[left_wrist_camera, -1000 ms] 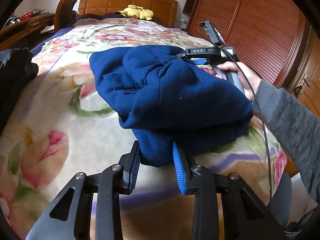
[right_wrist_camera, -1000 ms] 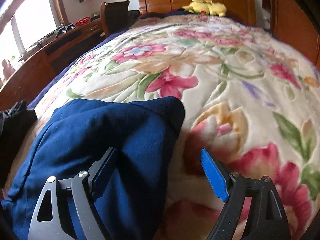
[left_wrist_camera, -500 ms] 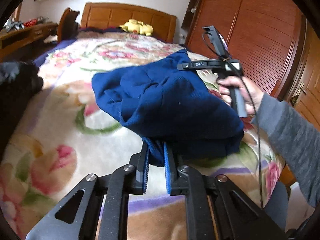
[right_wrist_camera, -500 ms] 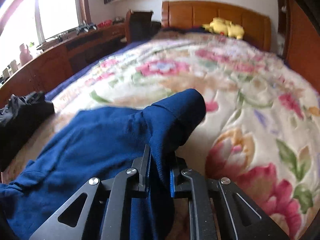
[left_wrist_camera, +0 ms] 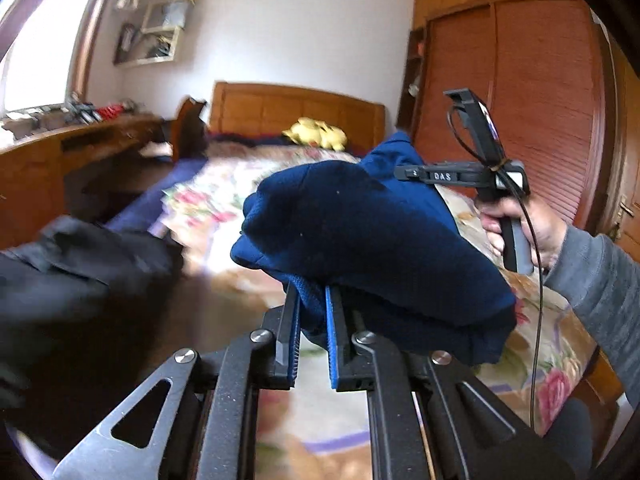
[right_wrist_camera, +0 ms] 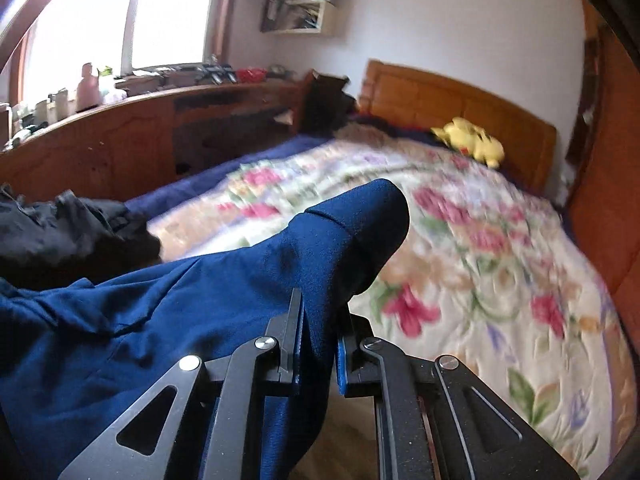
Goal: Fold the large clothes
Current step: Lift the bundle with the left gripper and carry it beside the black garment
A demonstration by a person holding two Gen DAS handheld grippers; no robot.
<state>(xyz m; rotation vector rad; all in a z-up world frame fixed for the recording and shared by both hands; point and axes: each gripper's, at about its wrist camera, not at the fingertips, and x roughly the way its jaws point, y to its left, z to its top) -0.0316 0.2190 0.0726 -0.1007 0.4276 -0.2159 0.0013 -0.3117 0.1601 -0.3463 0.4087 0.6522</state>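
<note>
A dark blue garment [left_wrist_camera: 360,232] hangs bunched in the air above the flowered bed quilt [left_wrist_camera: 208,200]. My left gripper [left_wrist_camera: 312,300] is shut on a fold at its lower near edge. In the right wrist view, my right gripper [right_wrist_camera: 320,304] is shut on the same blue garment [right_wrist_camera: 200,300] just behind a cuff-like end that sticks up past the fingers. The left wrist view shows the right gripper's body [left_wrist_camera: 460,176] held by a hand [left_wrist_camera: 520,228] in a grey sleeve, its tips buried in the cloth.
A pile of black clothing [left_wrist_camera: 80,280] lies at the bed's left near corner. A yellow plush toy [right_wrist_camera: 472,144] rests by the wooden headboard. A long wooden desk [right_wrist_camera: 120,140] runs along the left, a wooden wardrobe [left_wrist_camera: 540,100] stands on the right.
Both grippers closed on the blue garment and lifted it off the quilt. Both views tilted upward, showing more wall and window.
</note>
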